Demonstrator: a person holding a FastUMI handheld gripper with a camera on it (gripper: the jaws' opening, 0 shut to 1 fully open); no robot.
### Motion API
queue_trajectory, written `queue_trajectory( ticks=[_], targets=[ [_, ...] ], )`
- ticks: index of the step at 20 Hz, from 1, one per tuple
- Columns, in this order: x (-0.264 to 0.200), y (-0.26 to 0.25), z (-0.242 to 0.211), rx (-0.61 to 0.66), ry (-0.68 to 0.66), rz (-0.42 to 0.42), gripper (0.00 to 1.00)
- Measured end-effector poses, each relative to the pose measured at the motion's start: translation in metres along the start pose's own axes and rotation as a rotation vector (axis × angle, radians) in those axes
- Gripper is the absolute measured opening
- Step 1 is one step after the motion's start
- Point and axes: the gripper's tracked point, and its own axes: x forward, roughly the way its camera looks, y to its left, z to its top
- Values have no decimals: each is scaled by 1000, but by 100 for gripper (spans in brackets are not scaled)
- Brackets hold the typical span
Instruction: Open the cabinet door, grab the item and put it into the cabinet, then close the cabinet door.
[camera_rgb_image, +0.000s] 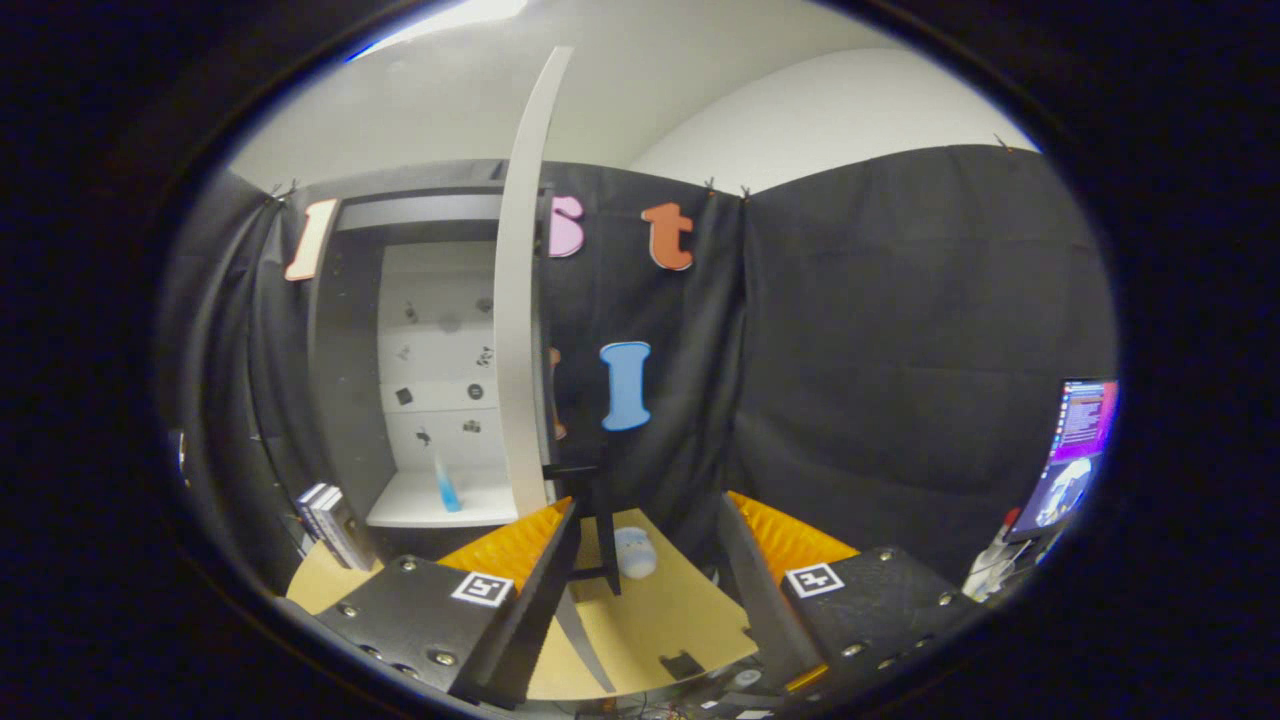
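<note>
White inside, the cabinet (440, 400) stood open, its door (522, 300) swung out edge-on just ahead of the gripper (645, 540), whose fingers were spread apart and held nothing. A blue bottle (447, 490) stood on the cabinet's bottom shelf. A small pale item (634, 552) lay on the tan tabletop (660, 620) beyond the fingers.

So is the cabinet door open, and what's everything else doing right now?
Cabinet door: swung open, seen edge-on.
Cabinet: open, shelf showing.
Blue bottle: upright on the cabinet shelf.
Claw: open, holding nothing.
Pale plush toy: lying on the wooden table, just ahead of the claw.
Books: standing beside the cabinet.
Screen: switched on.
</note>
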Motion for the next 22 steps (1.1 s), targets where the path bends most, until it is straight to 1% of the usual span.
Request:
queue_trajectory(
  ticks=[2,6,10,11,13,16,19,20,22],
  targets=[
    [0,28,-2,10,8,91,84],
    [-6,71,-5,20,17,238,84],
    [-5,119,-14,91,59,402,84],
    [4,140,-19,106,69,435,84],
    [26,168,-29,117,85,493,85],
    [43,201,-35,105,93,576,86],
    [57,220,-37,73,95,609,86],
    [60,229,-37,72,95,636,90],
    [69,247,-38,60,84,662,91]
  ],
)
